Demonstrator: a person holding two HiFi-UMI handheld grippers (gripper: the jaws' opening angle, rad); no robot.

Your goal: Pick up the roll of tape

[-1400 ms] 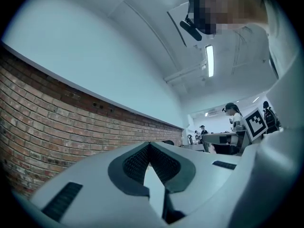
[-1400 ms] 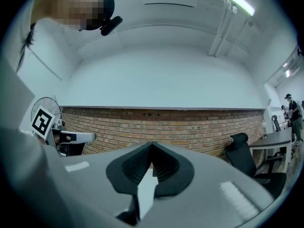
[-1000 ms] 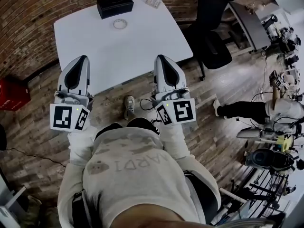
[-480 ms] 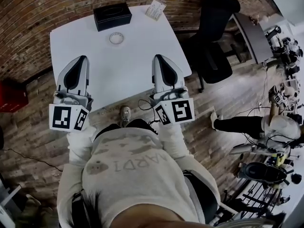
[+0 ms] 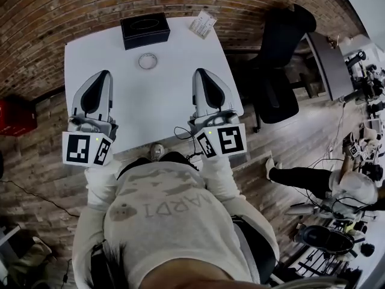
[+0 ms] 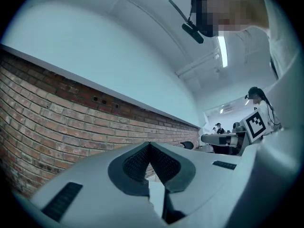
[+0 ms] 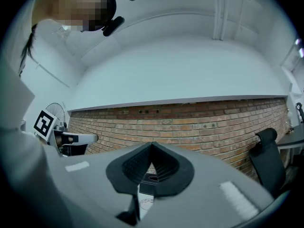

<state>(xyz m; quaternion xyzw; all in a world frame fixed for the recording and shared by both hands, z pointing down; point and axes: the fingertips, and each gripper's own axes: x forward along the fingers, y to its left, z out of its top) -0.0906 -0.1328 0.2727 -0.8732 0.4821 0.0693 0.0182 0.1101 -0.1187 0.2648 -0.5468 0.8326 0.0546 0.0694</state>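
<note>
Hovering short of the roll of tape [image 5: 147, 61], left gripper [image 5: 103, 74] and right gripper [image 5: 201, 73] clenched, empty: approach stage; jaws must open next.

Smooth matt table [image 5: 171, 98] (rough brick wall [image 5: 36, 23], wooden floor [image 5: 42, 161]).

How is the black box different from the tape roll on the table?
The box is black and rectangular; the tape is a pale round ring. The box is bigger than the tape. The box sits at the table's far edge; the tape lies nearer the middle. Both rest on the table.
</note>
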